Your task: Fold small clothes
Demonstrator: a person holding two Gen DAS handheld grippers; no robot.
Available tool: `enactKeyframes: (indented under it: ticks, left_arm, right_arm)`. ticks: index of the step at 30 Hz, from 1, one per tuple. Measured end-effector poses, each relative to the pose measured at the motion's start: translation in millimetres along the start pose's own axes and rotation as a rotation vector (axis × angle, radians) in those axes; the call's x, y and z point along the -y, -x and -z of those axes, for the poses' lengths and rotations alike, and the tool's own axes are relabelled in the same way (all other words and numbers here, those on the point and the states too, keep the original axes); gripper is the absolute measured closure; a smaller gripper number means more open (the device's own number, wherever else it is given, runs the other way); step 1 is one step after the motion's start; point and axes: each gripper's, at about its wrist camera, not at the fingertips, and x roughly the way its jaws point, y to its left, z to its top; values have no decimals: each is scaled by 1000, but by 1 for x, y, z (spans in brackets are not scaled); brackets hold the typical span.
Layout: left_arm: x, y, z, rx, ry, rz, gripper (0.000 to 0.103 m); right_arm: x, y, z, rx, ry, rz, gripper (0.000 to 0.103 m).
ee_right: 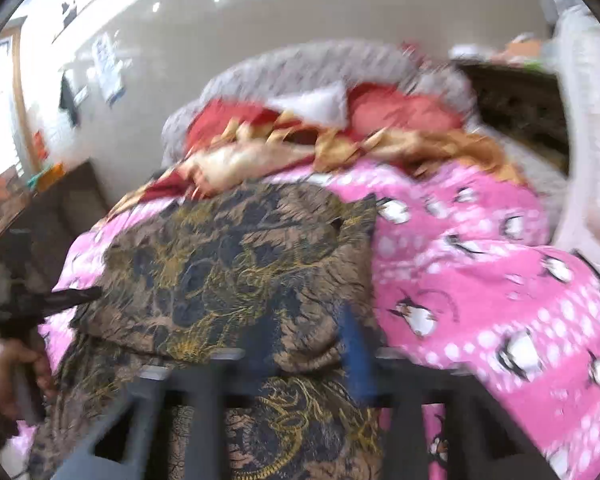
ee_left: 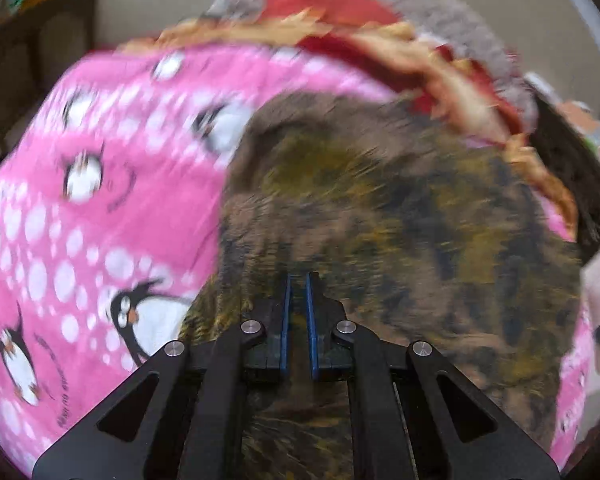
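Already partway through a fold, a brown garment (ee_right: 236, 276) with a dark blue and gold pattern lies across a pink penguin-print blanket (ee_right: 480, 280) on a bed. At far left of the right wrist view, a hand (ee_right: 10, 376) grips the left hand-held gripper (ee_left: 299, 284), whose dark tip meets the left edge of the cloth. In that gripper's own view the blue-lined fingers stand pressed together with brown fabric running under and between them; it appears to pinch an edge of the garment, though blur hides the exact hold. Ahead of it the cloth spreads wide, the blanket lying to its left. Further right, the right hand-held gripper (ee_right: 300, 344) sits over the near fold, one blue pad (ee_right: 358, 344) visible against the cloth; motion blur leaves it unclear whether its fingers grip anything. Beyond both tools a red and gold quilt (ee_right: 340, 128) is bunched against a grey cushion (ee_right: 300, 64). Judging by the doubled near edge, one fold seems laid; squaring and further folds likely remain.
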Motion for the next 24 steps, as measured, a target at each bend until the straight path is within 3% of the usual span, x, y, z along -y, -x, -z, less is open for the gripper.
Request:
enactKeyframes:
  ticks: [3, 6, 9, 13, 18, 21, 24]
  left_arm:
    - [-5, -4, 6, 31, -6, 16, 98]
    - [5, -3, 22, 111, -131, -32, 98]
    - [-5, -4, 21, 112, -95, 5, 98]
    - [-18, -4, 18, 105, -25, 81, 98]
    - [-15, -4, 16, 103, -11, 102, 98]
    - [-15, -4, 16, 103, -11, 102, 98]
    - [-15, -4, 15, 102, -10, 103, 98]
  right_arm:
    - [0, -28, -12, -44, 69, 6, 82]
    - [25, -79, -3, -206, 35, 93, 82]
    - [39, -86, 0, -201, 12, 47, 82]
    - [30, -76, -15, -233, 102, 45, 83]
    - [23, -67, -52, -105, 54, 29, 82]
    - [30, -119, -44, -239, 34, 47, 82]
    - [43, -126, -39, -225, -55, 18, 71]
